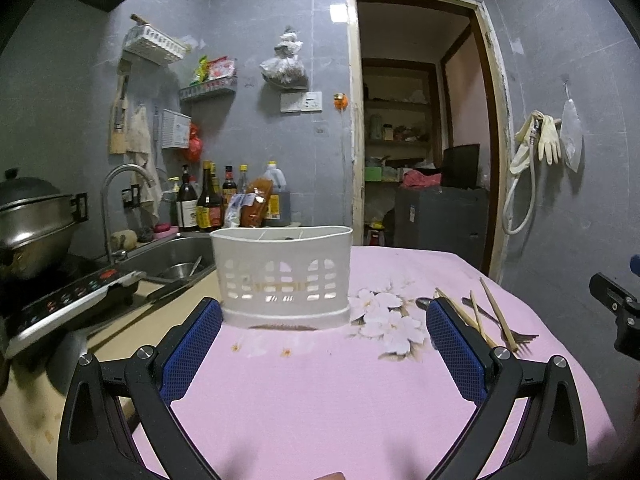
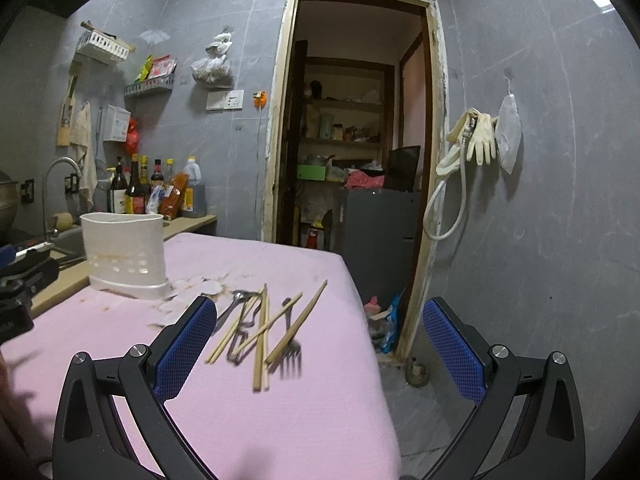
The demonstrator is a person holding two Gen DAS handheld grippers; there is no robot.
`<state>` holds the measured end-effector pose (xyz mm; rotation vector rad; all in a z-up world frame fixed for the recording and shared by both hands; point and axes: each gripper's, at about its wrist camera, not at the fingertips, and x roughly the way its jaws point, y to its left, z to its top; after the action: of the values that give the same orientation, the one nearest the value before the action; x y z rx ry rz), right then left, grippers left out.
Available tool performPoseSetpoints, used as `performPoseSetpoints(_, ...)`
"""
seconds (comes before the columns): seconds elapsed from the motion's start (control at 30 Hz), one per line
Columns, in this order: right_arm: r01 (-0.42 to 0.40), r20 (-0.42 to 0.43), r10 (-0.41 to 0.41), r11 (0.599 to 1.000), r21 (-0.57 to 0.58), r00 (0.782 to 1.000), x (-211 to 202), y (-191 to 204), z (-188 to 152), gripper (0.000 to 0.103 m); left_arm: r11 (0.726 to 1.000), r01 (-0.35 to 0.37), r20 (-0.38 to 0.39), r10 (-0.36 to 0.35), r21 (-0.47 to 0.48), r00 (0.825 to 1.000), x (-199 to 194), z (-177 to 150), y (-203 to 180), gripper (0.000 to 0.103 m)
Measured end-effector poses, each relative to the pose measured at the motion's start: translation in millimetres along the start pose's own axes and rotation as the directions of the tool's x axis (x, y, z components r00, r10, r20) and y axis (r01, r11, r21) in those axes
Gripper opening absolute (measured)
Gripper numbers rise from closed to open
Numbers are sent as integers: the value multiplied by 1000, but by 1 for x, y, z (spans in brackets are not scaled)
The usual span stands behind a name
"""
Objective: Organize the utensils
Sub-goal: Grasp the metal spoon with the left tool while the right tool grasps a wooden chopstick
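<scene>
While both of my grippers hang low over the near part of the table (image 1: 320, 400), I see the left gripper (image 1: 324, 312) with its jaws wide apart and nothing between them, its blue pads (image 1: 192, 352) framing bare pink cloth. My right gripper (image 2: 320, 312) is likewise spread wide and empty, its left finger over the cloth and its right finger out past the table's right edge, above the floor. Just beyond that left finger lies the loose pile of utensils near the right edge: several wooden chopsticks (image 2: 262, 340) crossed over one another, a fork (image 2: 290, 354) with its tines toward me, and a spoon (image 2: 236, 300) partly under the sticks. From the left camera the same chopsticks (image 1: 496, 316) sit just past the right pad. Farther back, toward the table's left edge, the white holder (image 1: 282, 276) stands upright on the cloth, well apart from the pile, with slotted holes in its front and dividers at its rim. Beyond it I see the sink (image 1: 176, 256), a row of bottles (image 1: 208, 200) against the wall, and an open doorway (image 1: 420, 120).
</scene>
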<state>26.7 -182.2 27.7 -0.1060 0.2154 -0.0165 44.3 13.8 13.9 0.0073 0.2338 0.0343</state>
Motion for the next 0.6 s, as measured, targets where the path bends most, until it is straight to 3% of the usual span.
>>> performPoseSetpoints(0.23,-47,-48,45,998,-36,998,52,-21,30,103,995,102,-141,-98,16,985,51,23,-11,100)
performPoseSetpoints(0.43,-94,-144,84,994,-61,986,99,-32,44,103,979,200,-253,-183,43,950,97,34,-32,100)
performPoseSetpoints(0.6,-140,-245,127,990,-35,961,139,-40,40,98,957,283,-348,-244,65,905,136,33,-50,100)
